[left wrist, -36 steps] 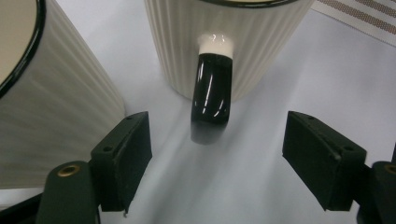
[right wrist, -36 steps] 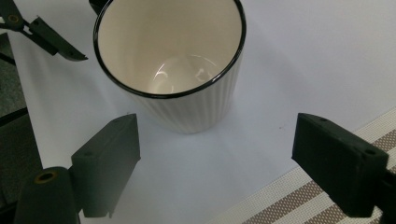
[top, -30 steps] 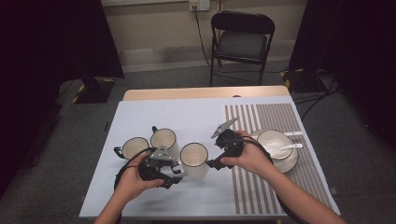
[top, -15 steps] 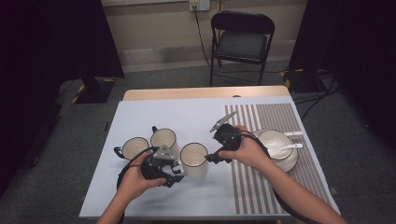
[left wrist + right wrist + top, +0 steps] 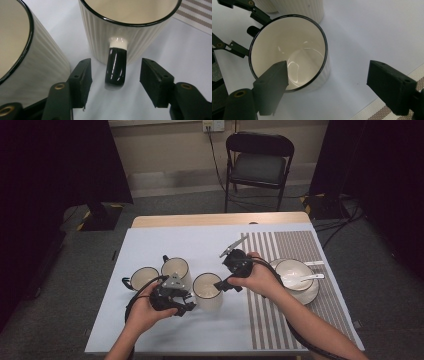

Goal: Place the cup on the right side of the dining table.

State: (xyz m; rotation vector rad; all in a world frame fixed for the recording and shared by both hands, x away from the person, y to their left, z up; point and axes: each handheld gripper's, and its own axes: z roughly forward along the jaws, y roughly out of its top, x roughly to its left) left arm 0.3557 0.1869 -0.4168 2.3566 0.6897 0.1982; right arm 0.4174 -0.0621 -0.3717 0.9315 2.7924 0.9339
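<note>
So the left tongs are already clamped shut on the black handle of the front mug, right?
Not quite. In the left gripper view the left tongs stand open, one jaw on each side of the black handle of the front mug, with a gap on both sides, touching nothing.

desk | blue sheet covers it | striped mat on right | three mugs stand on sheet | plate with bowl on mat

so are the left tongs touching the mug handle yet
Apart. The left gripper view shows the left tongs open, one jaw on each side of the black mug handle, with bare table visible between each jaw and the handle.
</note>
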